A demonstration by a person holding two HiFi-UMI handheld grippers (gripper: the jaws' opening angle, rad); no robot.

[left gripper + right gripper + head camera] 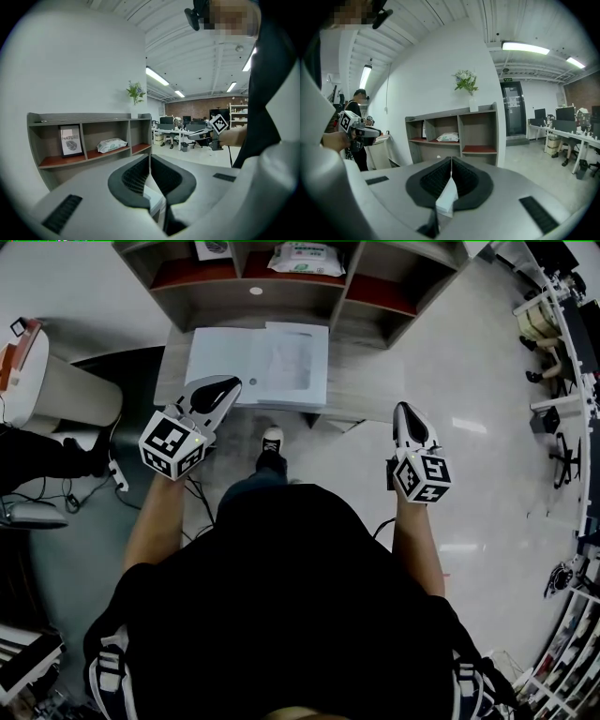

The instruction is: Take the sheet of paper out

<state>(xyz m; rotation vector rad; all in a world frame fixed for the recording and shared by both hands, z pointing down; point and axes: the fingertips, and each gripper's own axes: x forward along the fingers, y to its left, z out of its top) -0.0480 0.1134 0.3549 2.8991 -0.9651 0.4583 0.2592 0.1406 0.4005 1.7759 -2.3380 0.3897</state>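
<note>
The task looks barely begun, with nothing gripped yet. The left gripper (232, 384) has its jaws pressed together and empty. Its tips are over the near left corner of the white folder (221, 356), which lies open on the desk (364, 381). The sheet of paper (292, 362) lies ahead and to the right of those tips, on the folder's right half. Whether it is tucked under a cover I cannot tell. The right gripper (406, 409) is also closed on nothing and hovers by the desk's near right edge, with the sheet ahead and to its left. Beyond both stands a shelf unit (349, 282) holding a pack of wipes (307, 259). Next, I judge, one gripper must open, drop to a free edge of the sheet and pinch it. The other may need to pin the folder down.
</note>
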